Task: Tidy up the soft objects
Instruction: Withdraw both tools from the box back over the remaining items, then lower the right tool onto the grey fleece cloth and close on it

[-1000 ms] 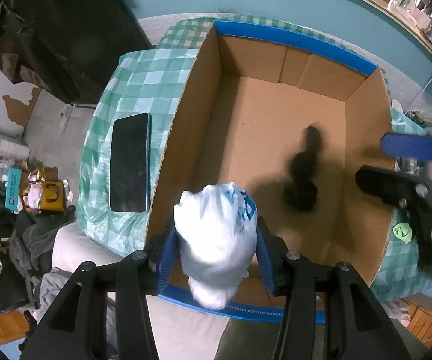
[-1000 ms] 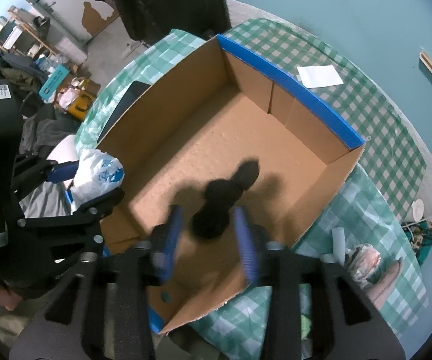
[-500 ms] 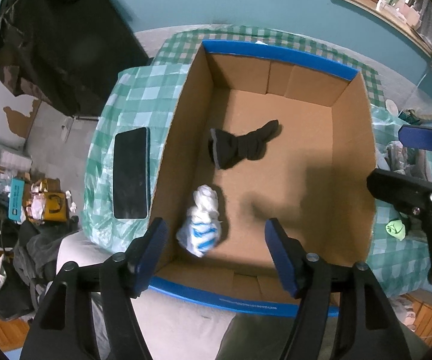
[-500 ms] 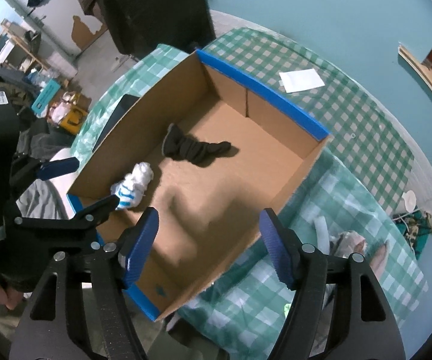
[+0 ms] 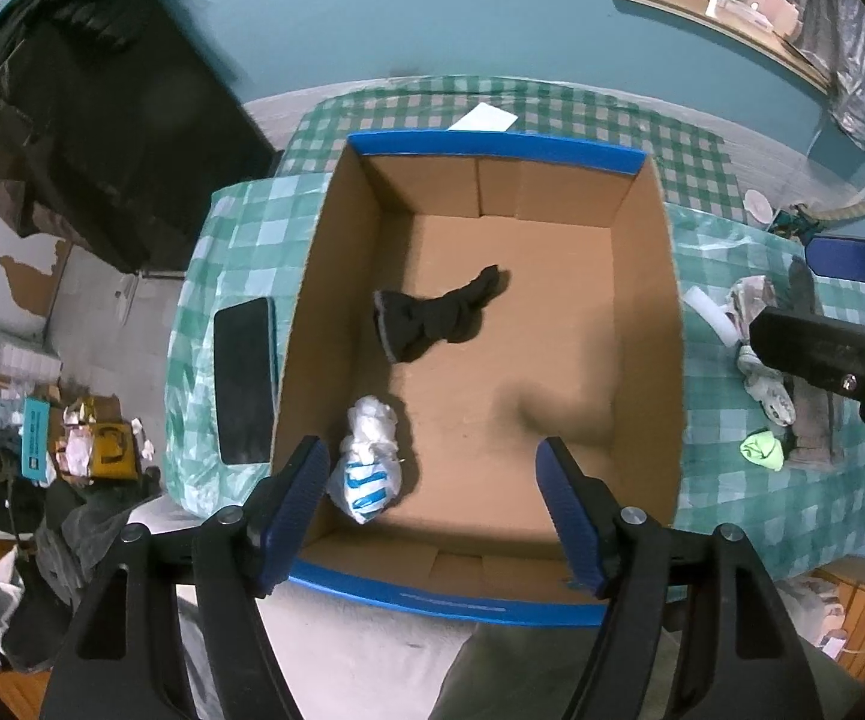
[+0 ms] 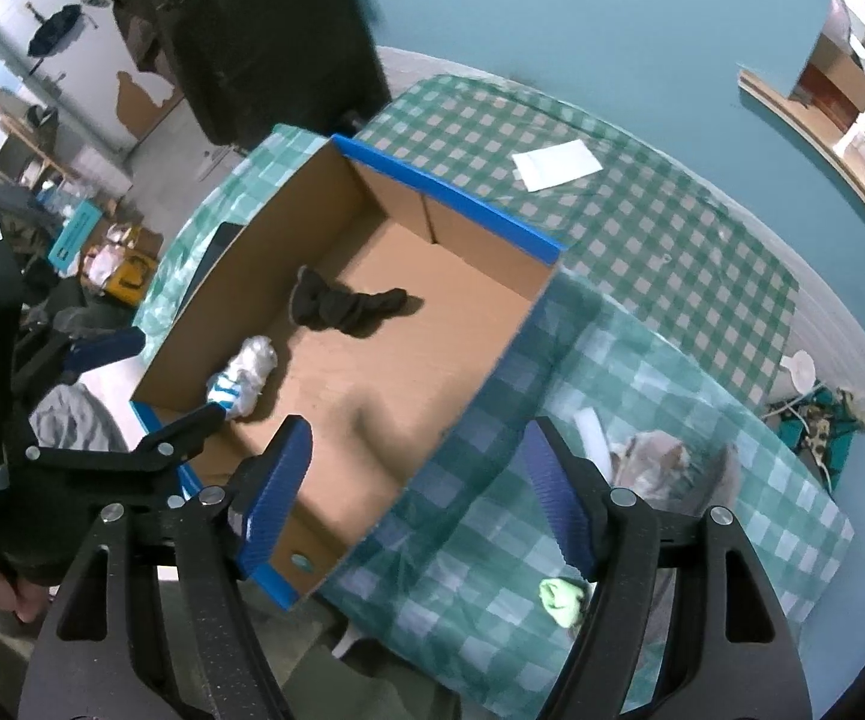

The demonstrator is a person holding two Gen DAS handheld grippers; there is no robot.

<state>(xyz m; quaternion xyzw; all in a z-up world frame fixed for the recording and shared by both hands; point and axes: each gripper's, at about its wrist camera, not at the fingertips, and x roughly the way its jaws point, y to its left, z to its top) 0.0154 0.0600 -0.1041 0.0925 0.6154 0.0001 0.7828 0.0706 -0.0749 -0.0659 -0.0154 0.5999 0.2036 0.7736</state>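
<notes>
An open cardboard box with blue-taped rims stands on a green checked tablecloth; it also shows in the right wrist view. Inside lie a black sock and a white and blue plastic bag bundle. My left gripper is open and empty above the box's near rim. My right gripper is open and empty over the box's right wall. Right of the box lie a green cloth ball, a grey cloth and a patterned cloth.
A black phone lies on the tablecloth left of the box. A white paper lies behind the box. A white tube lies at the box's right. A dark cabinet and floor clutter stand to the left.
My left gripper opened and dropped the white bag into the box. My right gripper released the black sock into the box. Both grippers rose, the right one moving rightwards.
</notes>
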